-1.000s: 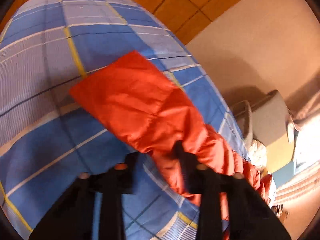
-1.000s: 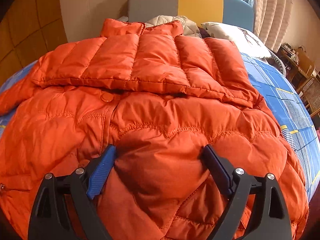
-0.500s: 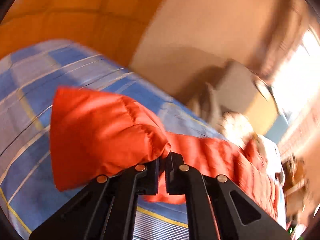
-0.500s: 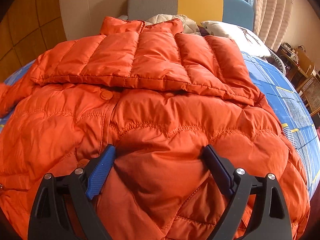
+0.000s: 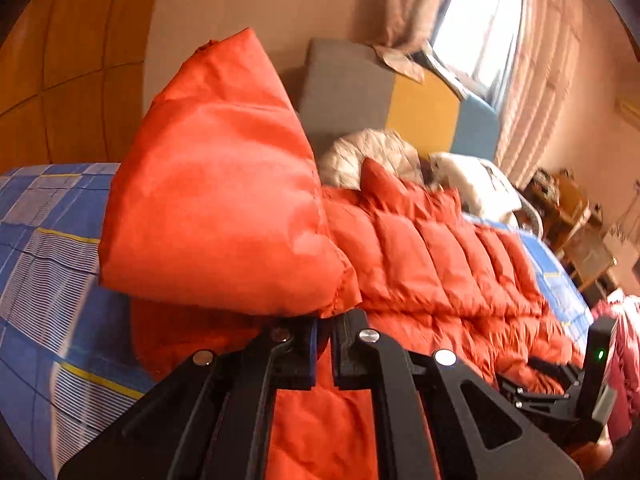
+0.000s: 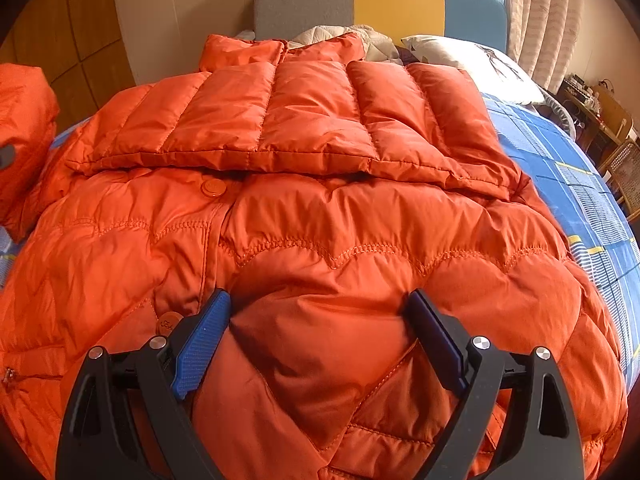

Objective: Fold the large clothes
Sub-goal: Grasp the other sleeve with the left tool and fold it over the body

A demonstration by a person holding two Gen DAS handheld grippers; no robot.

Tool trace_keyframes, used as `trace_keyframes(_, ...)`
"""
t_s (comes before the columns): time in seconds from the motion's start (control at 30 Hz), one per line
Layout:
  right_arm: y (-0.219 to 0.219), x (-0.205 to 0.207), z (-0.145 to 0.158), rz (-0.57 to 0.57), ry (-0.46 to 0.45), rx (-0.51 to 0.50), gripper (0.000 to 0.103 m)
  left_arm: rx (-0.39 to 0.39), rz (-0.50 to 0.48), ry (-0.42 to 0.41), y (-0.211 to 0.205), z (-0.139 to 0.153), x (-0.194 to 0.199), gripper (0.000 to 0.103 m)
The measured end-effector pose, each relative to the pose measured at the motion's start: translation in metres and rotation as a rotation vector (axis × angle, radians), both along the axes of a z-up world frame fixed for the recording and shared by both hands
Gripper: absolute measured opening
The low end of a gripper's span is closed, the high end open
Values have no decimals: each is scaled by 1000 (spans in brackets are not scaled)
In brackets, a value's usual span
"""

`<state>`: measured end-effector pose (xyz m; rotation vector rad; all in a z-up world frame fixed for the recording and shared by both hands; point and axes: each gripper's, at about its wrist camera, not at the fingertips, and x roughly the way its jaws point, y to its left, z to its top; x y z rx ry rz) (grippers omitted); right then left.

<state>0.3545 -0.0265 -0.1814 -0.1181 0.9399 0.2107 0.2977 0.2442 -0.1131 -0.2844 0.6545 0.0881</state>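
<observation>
Orange padded jacket (image 6: pixel 320 208), spread lengthwise up the bed (image 6: pixel 580 184): left sleeve (image 5: pixel 216 200) pinched at its cuff in the pressed-together left claw (image 5: pixel 325 354), lifted left of the body; right claw (image 6: pixel 320 344) spread, pressing the hem

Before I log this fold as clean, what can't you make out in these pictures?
- Left wrist view: how much sleeve fabric the left hand-held gripper pinches; its own fingers cover the contact.
- Right wrist view: jacket hem, cut off by the bottom edge behind the right hand-held gripper.
- Both views: bedspread under the jacket.
</observation>
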Motion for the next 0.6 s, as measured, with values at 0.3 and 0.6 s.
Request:
trace_keyframes(0.3, -3, 2, 0, -4, 11, 23, 89, 23, -63, 62, -37, -23, -3, 18)
trace_keyframes(0.6, -5, 3, 1, -15, 20, 23, 89, -18, -110, 55, -48, -24, -7, 58)
